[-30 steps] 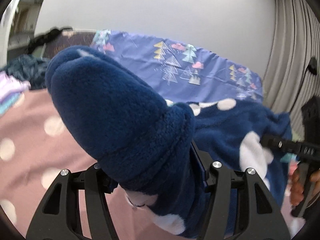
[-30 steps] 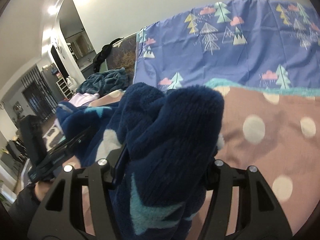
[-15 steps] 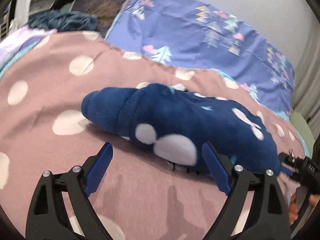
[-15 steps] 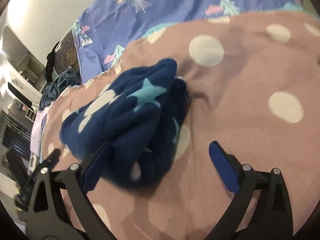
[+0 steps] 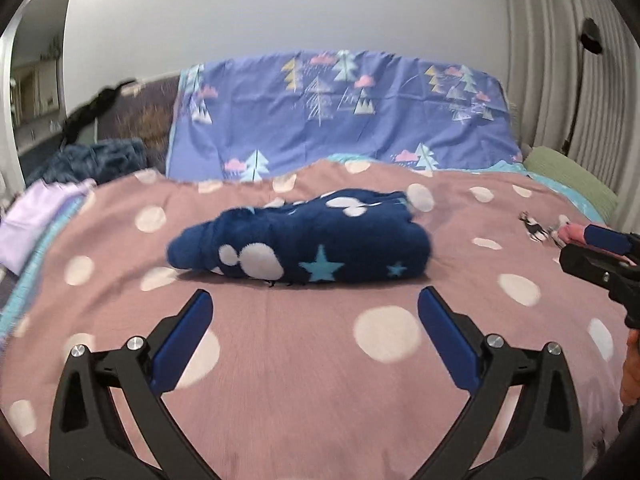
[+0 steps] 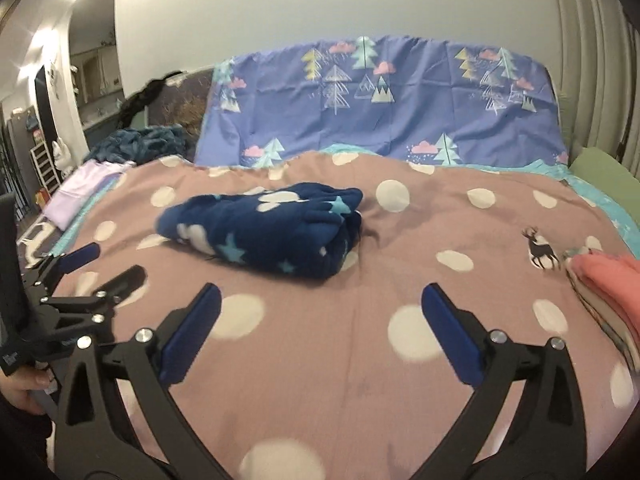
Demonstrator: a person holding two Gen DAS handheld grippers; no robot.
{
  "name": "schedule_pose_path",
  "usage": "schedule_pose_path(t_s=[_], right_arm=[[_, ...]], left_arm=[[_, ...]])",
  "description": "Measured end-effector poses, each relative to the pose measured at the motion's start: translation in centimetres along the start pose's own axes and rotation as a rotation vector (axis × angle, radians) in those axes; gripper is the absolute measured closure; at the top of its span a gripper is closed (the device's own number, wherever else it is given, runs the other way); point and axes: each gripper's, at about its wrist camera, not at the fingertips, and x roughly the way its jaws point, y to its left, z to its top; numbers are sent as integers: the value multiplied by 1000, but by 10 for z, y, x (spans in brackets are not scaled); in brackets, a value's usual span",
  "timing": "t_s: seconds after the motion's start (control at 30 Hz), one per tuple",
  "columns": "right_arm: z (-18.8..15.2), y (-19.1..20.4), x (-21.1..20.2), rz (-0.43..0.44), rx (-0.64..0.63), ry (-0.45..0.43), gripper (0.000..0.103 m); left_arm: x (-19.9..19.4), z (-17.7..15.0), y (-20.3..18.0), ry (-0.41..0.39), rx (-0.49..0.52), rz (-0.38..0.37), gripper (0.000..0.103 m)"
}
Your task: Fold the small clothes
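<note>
Lying folded, navy fleece (image 5: 304,246) faces both claws (just opened, empty), pink stack (image 6: 612,280) beside.

Each black hand-held gripper (image 5: 314,322) has blue pads and silver screws

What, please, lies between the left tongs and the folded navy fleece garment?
Only bare pink polka-dot blanket, as the left wrist view shows: the open left tongs stand apart from the navy fleece garment.

No readable text, labels, brands, numbers or signs in either view.
</note>
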Motion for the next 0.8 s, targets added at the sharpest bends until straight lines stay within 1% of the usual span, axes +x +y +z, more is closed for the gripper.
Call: schedule_pose_path(t_s=[0.03,0.07,0.1,0.13,0.23,0.33,0.4,0.5,0.63,0.7,0.8], right_arm=[[-5,5,-21,4,-8,-11,2],[-7,7,-32,-5,-15,-16,2],[-9,10,-48,-28,-24,-24,2],[-11,12,-61,-44,-26,-28,2],[-21,15,-105,-106,-13,-47,2],[-31,13,-138,-133,5,-74,2],[-36,11,-154,-134,10,-79,2],[-45,11,-173,-137,4,-69,2],[-58,7,-189,-131,13,-57,2],[-65,3,-194,-116,33,-41,2],[-73,-1,-200,-115,45,-32,2]], left_arm=[[-20,-2,-7,-13,10,9,1],[-35,-4,-12,-22,13,15,1],[-44,-5,-14,-26,11,19,1],[-63,-8,-20,-28,3,22,1],[-95,-13,-28,-20,-17,24,1],[-129,-16,-35,-4,-48,20,1],[-145,-19,-41,-2,-47,30,1],[-167,-24,-54,-16,-17,64,1],[-190,-31,-72,-24,36,186,1],[-201,-33,-77,-36,53,194,1],[-212,-35,-79,-36,51,163,1]])
